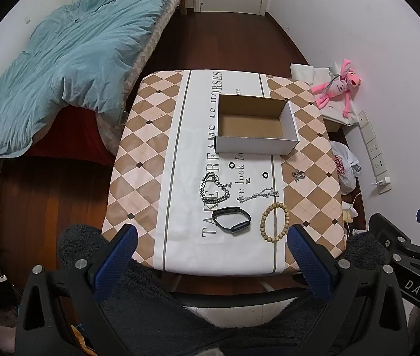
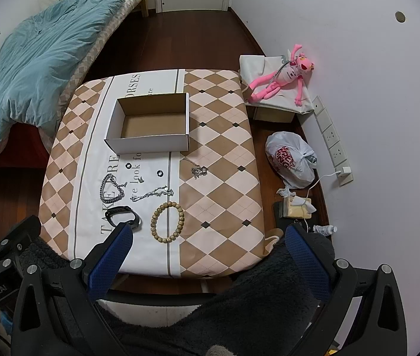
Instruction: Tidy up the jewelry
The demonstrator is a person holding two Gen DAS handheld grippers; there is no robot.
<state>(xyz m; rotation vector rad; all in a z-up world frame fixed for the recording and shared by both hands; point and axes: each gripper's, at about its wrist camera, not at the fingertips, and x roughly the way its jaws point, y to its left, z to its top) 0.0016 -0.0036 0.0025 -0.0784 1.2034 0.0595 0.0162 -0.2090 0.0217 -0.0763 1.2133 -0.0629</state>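
Left wrist view: left tongs (image 1: 211, 255) spread wide, nothing between the blue pads, held off the near edge of the desk (image 1: 138, 148) above dark fleece fabric. Right tongs (image 2: 208, 253) likewise spread wide and empty, near the desk's front right corner.

On the desk, patterned cloth with tan diamonds and a white lettered centre strip:
- Open cardboard box (image 1: 254, 124), white outside, brown inside, nothing visible within; far half of the white strip.
- Heavy silver chain bracelet (image 1: 213, 188), looped, near side of the box.
- Thin silver chain (image 1: 259, 194), stretched out just right of the heavy chain.
- Black wristband (image 1: 232, 221), lying just nearer than the heavy chain.
- Wooden bead bracelet (image 1: 275, 222), right of the wristband, straddling the strip's right border.
- Small silver pendant cluster (image 1: 298, 175), on the diamond pattern, apart to the right.
- Two small dark rings (image 1: 231, 165), between box and chains, apart from each other.
- Small dark piece (image 1: 248, 180) between the rings, too small to identify.

Surroundings: bed with teal duvet (image 1: 70, 59) at left; pink plush toy (image 2: 281, 77) on a covered box by the right wall; white plastic bag (image 2: 291, 160) on the floor.
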